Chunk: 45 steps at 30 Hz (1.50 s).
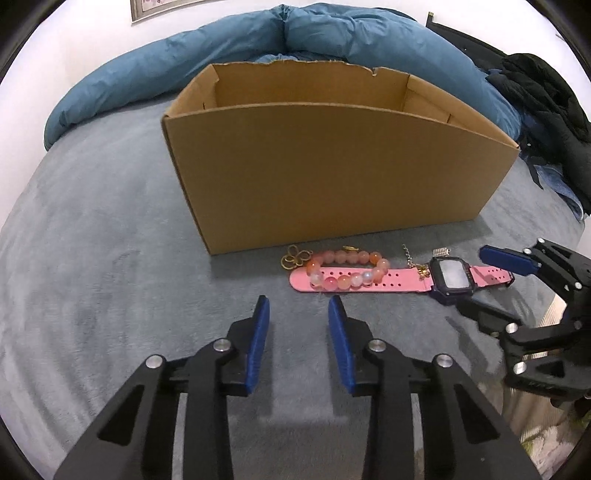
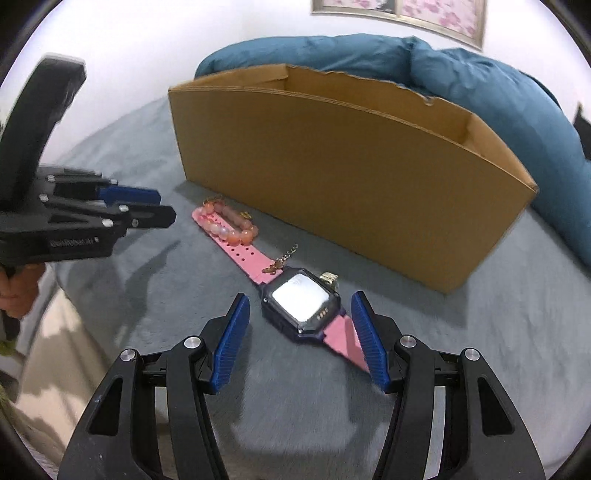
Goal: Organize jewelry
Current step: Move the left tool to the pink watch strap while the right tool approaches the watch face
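Grey plush bedspread (image 1: 92, 229); blue duvet (image 1: 155, 74) far, framed picture (image 2: 402, 14) on wall. Watch (image 2: 301, 301) and bracelet (image 1: 347, 269) lie near box (image 1: 332, 173). Left gripper (image 1: 298, 314), right gripper (image 2: 300, 314) both spread apart. Left gripper's label unreadable.

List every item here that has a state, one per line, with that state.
left gripper: open, holding nothing
right gripper: open, straddling the watch, not gripping
watch: flat on the bed, screen up, strap unbuckled
bead bracelet: closed loop, lying across the watch strap
cardboard box: upright, open-topped, inside hidden
gold chain: lying loose by the watch
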Available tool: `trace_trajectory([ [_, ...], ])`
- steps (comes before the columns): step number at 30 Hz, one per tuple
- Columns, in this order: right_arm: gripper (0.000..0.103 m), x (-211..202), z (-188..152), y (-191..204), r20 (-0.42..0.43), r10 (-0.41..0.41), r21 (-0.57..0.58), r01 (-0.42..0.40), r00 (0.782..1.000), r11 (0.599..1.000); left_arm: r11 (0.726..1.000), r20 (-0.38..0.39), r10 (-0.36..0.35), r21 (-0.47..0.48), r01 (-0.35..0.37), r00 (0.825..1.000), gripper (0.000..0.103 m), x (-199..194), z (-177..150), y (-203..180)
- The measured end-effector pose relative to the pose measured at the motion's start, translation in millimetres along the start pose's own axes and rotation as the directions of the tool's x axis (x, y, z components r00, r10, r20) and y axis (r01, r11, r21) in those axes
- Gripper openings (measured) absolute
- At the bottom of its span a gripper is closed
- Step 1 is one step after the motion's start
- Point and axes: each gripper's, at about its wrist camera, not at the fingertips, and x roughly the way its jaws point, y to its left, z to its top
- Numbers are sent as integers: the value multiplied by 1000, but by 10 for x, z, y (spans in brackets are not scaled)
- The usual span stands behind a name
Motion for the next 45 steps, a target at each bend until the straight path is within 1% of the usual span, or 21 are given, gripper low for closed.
trace_trajectory([
  [3,58,147,-6,65,-29,-11,-64,9,1000,998,1000,-4,-5,0,5,1000,32,33,-6,-3],
  [5,58,180,-16,86,-30,-22,-88,19,999,996,1000,-5,-7,3,7,1000,31,49,-3,-13],
  [9,58,220,-6,79,-35,-15,-106,11,999,994,1000,-6,-14,-2,14,1000,31,70,6,-9],
  [12,55,239,8,66,-41,-9,-108,5,999,994,1000,-8,-27,-10,27,1000,31,79,9,-8],
  [14,49,241,24,68,-43,-16,-115,11,999,993,999,-8,-32,-9,32,999,31,84,4,-26],
  [15,49,235,28,56,-47,-14,-114,9,999,993,999,-8,-34,-8,34,999,31,82,5,-32],
  [20,48,219,61,-32,-65,64,-61,-68,996,996,998,-1,-61,10,61,998,31,27,-8,-71],
  [24,48,177,38,-78,-82,128,-32,-131,988,991,995,6,-85,54,84,996,31,-36,-23,-156],
  [27,48,141,14,-152,-97,221,42,-218,970,975,992,4,-87,91,86,996,31,-63,-57,-235],
  [28,48,133,3,-186,-100,266,78,-259,959,963,990,2,-89,106,88,996,31,-71,-75,-262],
  [29,48,136,-3,-210,-103,291,104,-281,951,954,989,0,-90,117,90,996,31,-71,-90,-280],
  [34,48,158,-10,-202,-107,314,123,-301,943,946,981,-12,-87,174,88,996,31,-56,-133,-398],
  [36,48,135,-14,-204,-103,331,133,-317,938,939,978,-7,-110,180,109,994,31,-76,-119,-428],
  [38,48,136,-16,-180,-105,322,122,-309,941,943,971,-11,-158,182,158,987,31,-101,-99,-469],
  [40,48,130,-24,-132,-107,297,87,-288,949,954,961,-30,-200,191,202,979,31,-87,-78,-520],
  [42,48,96,-47,-74,-104,268,48,-264,958,963,950,-53,-223,211,230,973,31,-43,-71,-584],
  [45,48,79,-76,23,-94,225,-11,-227,970,974,943,-82,-233,227,246,969,31,40,-74,-647],
])
